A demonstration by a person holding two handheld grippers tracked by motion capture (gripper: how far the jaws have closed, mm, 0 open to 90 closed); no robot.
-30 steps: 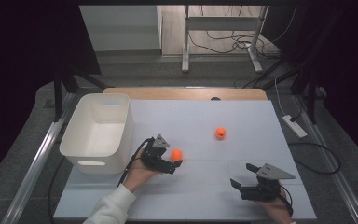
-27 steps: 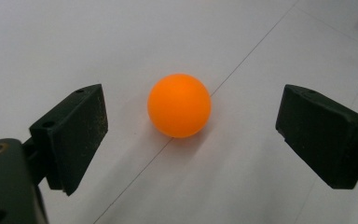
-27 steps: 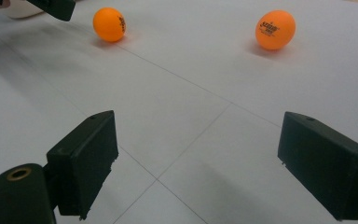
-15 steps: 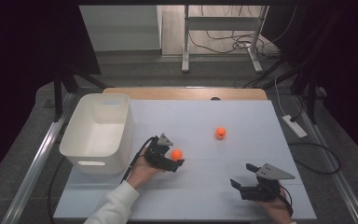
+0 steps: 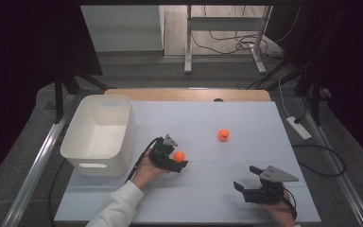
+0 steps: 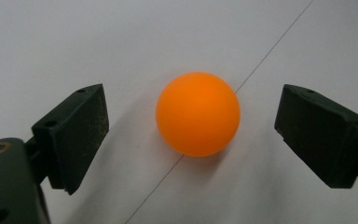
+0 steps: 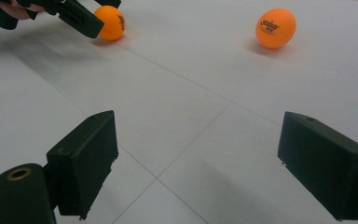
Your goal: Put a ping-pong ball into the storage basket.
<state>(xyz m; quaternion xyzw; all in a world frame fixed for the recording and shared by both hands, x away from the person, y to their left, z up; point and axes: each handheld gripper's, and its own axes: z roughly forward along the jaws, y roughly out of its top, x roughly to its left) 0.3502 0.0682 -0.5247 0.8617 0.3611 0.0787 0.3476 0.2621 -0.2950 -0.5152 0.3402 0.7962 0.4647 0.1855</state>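
Beside the white bin [image 5: 98, 135]: left claw [image 5: 174, 160] brackets the near orange ball [image 5: 179, 155].
High view: since a second ago the claw has edged forward. Left gripper view: jaws wide, ball [image 6: 197, 113] on the tabletop [image 6: 121, 42] between them, untouched; closing looks next. Right gripper view: right claw [image 7: 212, 163] wide, idle.

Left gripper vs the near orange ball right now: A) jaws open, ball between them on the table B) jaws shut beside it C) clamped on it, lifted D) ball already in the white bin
A: in the left gripper view the left gripper has both jaws standing apart from the orange ball, which rests on the white table with a gap each side.
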